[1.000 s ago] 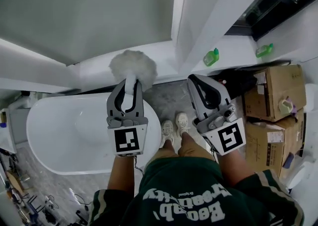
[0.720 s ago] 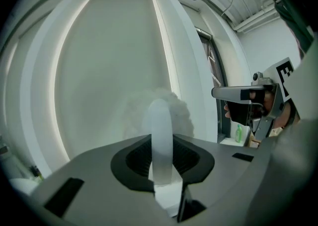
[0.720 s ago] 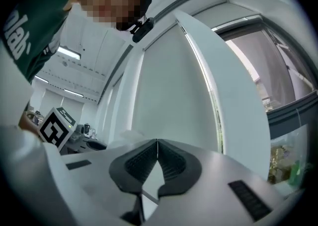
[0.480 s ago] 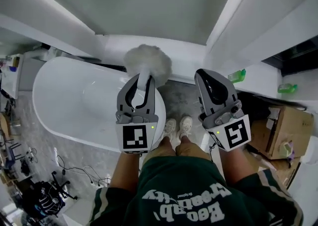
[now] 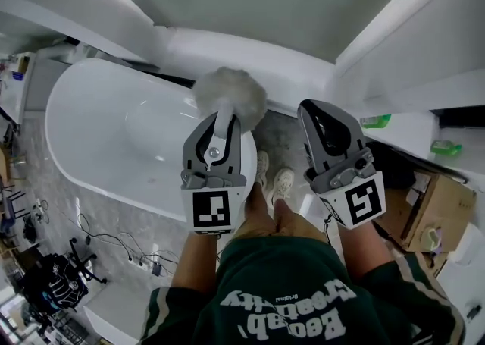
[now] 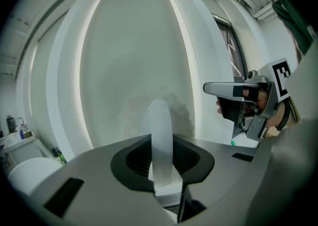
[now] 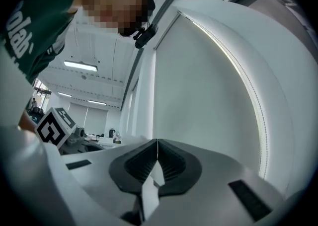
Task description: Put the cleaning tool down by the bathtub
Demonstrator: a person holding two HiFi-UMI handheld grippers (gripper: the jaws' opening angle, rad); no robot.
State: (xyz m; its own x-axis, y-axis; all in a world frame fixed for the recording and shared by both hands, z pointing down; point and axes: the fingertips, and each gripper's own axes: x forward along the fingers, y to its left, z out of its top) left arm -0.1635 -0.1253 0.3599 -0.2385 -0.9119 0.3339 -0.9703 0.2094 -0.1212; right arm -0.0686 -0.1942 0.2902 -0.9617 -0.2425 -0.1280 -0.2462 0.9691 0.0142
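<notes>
The cleaning tool is a white handle [image 6: 160, 135] topped by a fluffy grey-white head [image 5: 229, 95]. My left gripper [image 5: 217, 127] is shut on the handle and holds it upright over the near right end of the white bathtub [image 5: 98, 139]. In the left gripper view the handle stands between the dark pads [image 6: 191, 156], the fluffy head faint against the pale wall. My right gripper [image 5: 331, 133] is held level beside it, to the right, over the floor; its jaws are shut with nothing between them.
The person's shoes [image 5: 273, 177] stand on grey marbled floor next to the tub. A white ledge carries green bottles [image 5: 445, 146]. Cardboard boxes [image 5: 436, 211] sit at the right. Cables and a power strip [image 5: 144, 264] lie on the floor at the lower left.
The view has swung left, bringing more of the tub and the floor at its left into sight. Both grippers keep their pose, the left still holding the tool.
</notes>
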